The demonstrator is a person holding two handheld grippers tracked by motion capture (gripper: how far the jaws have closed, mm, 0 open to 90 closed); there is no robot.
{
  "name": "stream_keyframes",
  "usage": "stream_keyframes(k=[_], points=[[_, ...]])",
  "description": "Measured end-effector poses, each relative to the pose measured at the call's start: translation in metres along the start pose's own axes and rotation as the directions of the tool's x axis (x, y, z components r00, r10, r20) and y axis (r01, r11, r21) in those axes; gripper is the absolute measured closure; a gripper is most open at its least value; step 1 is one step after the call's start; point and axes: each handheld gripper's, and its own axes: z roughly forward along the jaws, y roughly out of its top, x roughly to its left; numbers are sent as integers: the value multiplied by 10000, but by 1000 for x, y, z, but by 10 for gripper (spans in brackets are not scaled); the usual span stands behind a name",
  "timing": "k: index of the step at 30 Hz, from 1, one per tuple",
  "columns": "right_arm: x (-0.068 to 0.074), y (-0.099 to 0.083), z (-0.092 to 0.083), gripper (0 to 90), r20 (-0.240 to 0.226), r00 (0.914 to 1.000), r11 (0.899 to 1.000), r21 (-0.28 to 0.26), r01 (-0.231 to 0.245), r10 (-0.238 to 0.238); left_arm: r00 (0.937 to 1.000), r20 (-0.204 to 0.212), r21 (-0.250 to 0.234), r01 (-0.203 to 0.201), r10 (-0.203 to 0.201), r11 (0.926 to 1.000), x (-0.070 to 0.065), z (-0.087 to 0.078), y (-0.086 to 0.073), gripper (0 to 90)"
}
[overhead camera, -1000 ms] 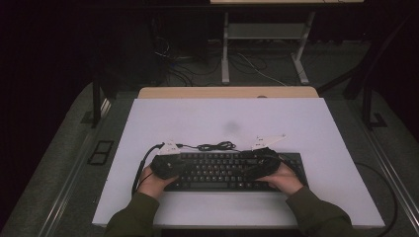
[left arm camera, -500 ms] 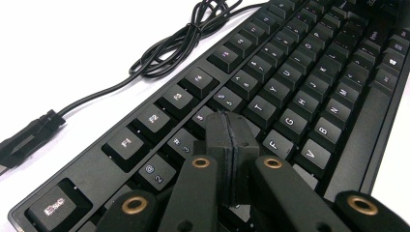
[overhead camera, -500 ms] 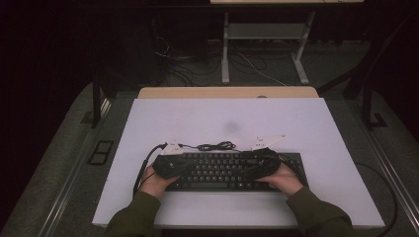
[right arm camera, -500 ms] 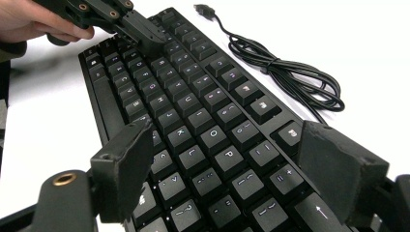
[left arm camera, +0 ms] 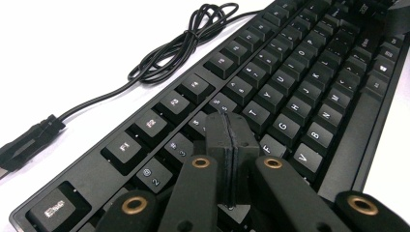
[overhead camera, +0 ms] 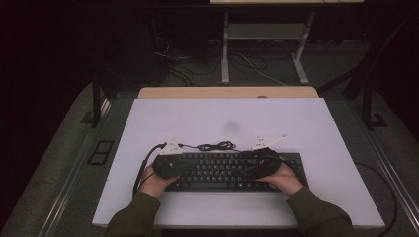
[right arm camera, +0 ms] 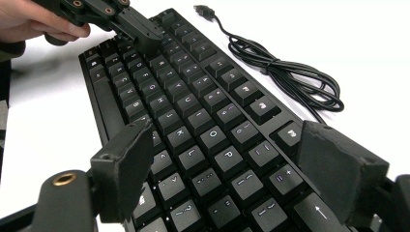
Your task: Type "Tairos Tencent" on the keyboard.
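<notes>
a black keyboard [overhead camera: 232, 170] lay flat near the front edge of the white table [overhead camera: 306, 123], its cable [left arm camera: 183, 43] bundled just behind. the left gripper [left arm camera: 229, 140], jaws pressed together, apparently touched the upper-left keys. the right gripper [right arm camera: 227, 164], jaws wide apart, hovered over the right-hand keys.

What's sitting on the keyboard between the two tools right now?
Nothing but keys: in the high view, the keyboard is bare between the left tool and the right tool. The right gripper view shows the same.

black keyboard [overhead camera: 222, 170] | flat on white table, near edge | cable [overhead camera: 215, 146] coiled just behind it
</notes>
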Motion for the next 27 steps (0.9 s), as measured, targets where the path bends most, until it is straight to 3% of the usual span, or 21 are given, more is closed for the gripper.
stream_keyframes(k=[7, 18, 27], points=[[0, 1, 0, 226, -81, 10000, 10000, -72, -41, 41, 9995, 39, -295, 302, -301, 9991, -1, -3, 1, 834], [2, 2, 4, 256, -526, 9986, 10000, -50, -20, 18, 9985, -98, -427, 538, -543, 9976, -6, -6, -1, 651], [4, 6, 10, 367, -816, 9966, 10000, 10, 65, -64, 9976, -95, -518, 681, -687, 9963, -10, -10, -6, 531]])
